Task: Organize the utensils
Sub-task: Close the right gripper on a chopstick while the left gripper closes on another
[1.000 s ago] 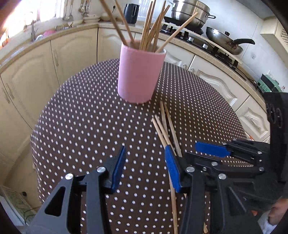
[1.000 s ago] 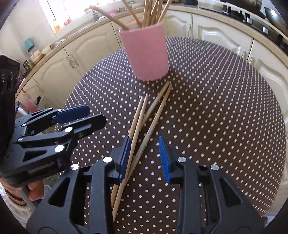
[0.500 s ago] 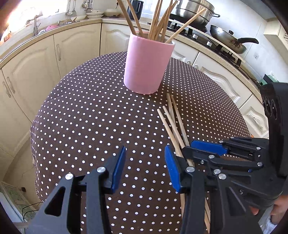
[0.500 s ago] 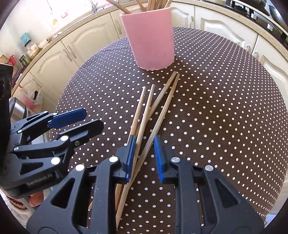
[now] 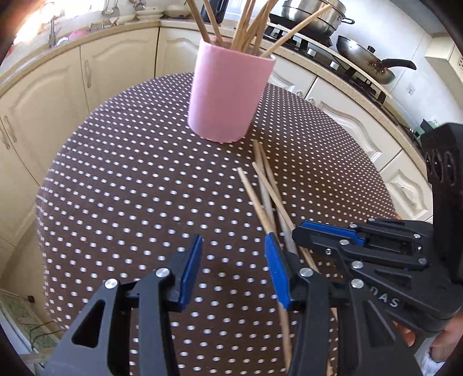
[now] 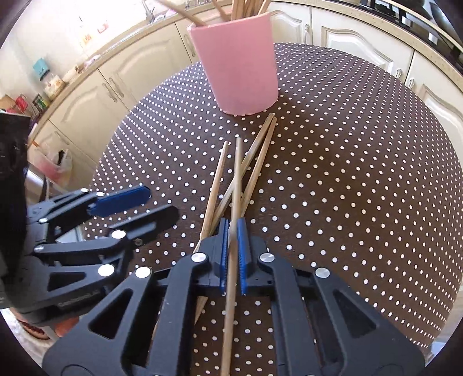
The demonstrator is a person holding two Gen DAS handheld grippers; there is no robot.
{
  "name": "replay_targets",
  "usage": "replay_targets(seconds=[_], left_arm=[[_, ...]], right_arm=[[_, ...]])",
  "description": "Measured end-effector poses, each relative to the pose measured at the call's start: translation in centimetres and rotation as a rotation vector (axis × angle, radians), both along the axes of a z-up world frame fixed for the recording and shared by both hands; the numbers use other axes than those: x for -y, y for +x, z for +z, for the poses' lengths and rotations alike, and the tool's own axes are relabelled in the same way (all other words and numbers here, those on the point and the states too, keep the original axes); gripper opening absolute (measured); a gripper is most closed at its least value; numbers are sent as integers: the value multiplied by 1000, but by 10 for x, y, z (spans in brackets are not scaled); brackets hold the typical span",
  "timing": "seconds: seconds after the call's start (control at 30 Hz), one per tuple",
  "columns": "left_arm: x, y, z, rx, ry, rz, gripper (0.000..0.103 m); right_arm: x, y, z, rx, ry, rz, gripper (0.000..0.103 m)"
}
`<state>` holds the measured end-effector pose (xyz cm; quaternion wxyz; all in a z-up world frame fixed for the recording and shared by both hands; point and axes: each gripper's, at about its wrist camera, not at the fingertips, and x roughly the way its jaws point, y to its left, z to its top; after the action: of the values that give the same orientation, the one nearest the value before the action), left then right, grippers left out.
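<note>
1. Right wrist view: the right gripper [image 6: 231, 248] has just been closing, and its blue pads now clamp one wooden chopstick [image 6: 236, 185] between them.
2. That chopstick runs from between the pads toward the pink holder [image 6: 240, 66], its far tip stopping short of the holder's base.
3. Three more loose chopsticks [image 6: 254, 162] lie on the brown polka-dot tablecloth [image 6: 347, 173], crossing one another just ahead of the right gripper; two of them end with their tips side by side just beside the holder's foot.
4. The pink holder stands upright toward the far edge of the round table and has a bunch of chopsticks [image 5: 251, 26] standing in it, leaning outward in several directions.
5. Left wrist view: the left gripper [image 5: 234, 269] hangs over the near part of the table with its jaws apart and nothing between them, only bare tablecloth.
6. In that view the right gripper [image 5: 301, 231] comes in from the right side, its tips over the near ends of the loose chopsticks.
7. Cream kitchen cabinets [image 5: 115, 69] curve round behind the table, and a steel pot [image 5: 312, 14] and a frying pan [image 5: 367, 63] sit on the stove at the far right.
8. A bit of a person's hand [image 5: 405, 332] shows under the right gripper's body.
</note>
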<state>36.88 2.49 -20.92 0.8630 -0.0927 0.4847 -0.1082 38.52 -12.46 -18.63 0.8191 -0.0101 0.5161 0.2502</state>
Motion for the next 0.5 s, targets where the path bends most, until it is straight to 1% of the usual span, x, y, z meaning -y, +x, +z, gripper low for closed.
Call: replay_targets(seconds=[0.07, 0.2, 0.4, 0.47, 0.5], left_arm=[[6, 5, -2, -14, -14, 0, 44], [18, 14, -7, -49, -49, -5, 44], [28, 21, -9, -57, -27, 15, 43], [31, 23, -10, -60, 0, 17, 27], [32, 25, -10, -62, 3, 16, 25]], right_arm=[[6, 0, 2, 12, 4, -11, 7], [21, 0, 2, 6, 30, -21, 7], [32, 0, -1, -5, 57, -27, 7], [32, 0, -1, -8, 64, -26, 7], [32, 0, -1, -6, 65, -26, 7]])
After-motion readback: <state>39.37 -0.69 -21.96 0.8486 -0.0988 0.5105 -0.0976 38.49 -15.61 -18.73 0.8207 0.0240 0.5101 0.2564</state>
